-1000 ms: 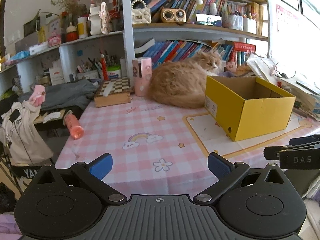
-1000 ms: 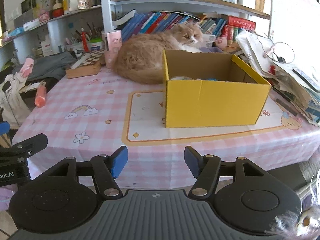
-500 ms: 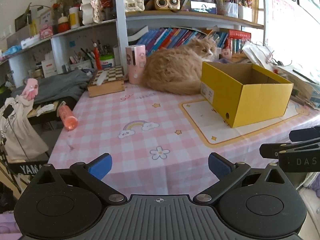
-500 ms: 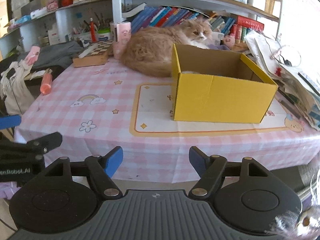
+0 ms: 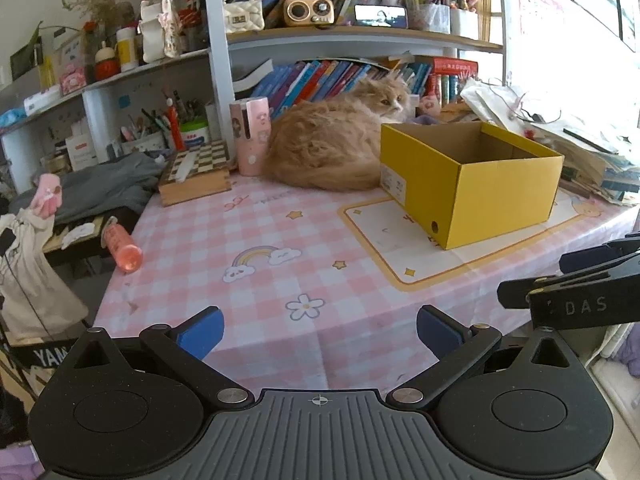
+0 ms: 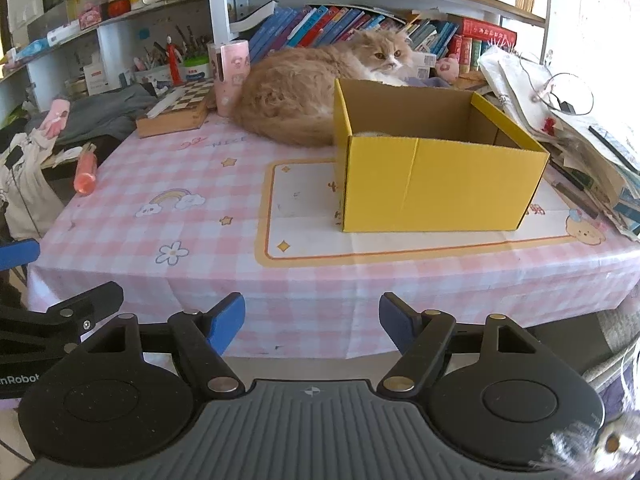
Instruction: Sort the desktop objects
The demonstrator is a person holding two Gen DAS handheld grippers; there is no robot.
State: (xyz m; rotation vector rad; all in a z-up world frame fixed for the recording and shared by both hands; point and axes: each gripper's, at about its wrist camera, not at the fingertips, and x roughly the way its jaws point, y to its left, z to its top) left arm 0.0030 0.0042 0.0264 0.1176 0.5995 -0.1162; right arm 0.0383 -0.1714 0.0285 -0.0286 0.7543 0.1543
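A yellow cardboard box [image 5: 500,200] [image 6: 440,188] stands open on the right half of the pink checked table [image 5: 240,240] [image 6: 180,168]. A pale thing shows just over its near wall in the right wrist view. An orange-pink bottle [image 5: 122,246] [image 6: 85,174] lies at the table's left edge. My left gripper [image 5: 318,330] hangs open at the near edge, with nothing between its fingers. My right gripper [image 6: 312,320] is open too, in front of the box and short of the table, and it is empty.
A ginger cat [image 5: 332,148] [image 6: 304,100] lies behind the box. A pink tumbler [image 5: 250,136] and a chequered wooden case [image 5: 196,176] stand at the back left. Shelves of books rise behind. Papers are piled at the right [image 6: 580,132].
The right gripper's jaws have widened. Both views have shifted only slightly, and the left jaws keep the same gap.
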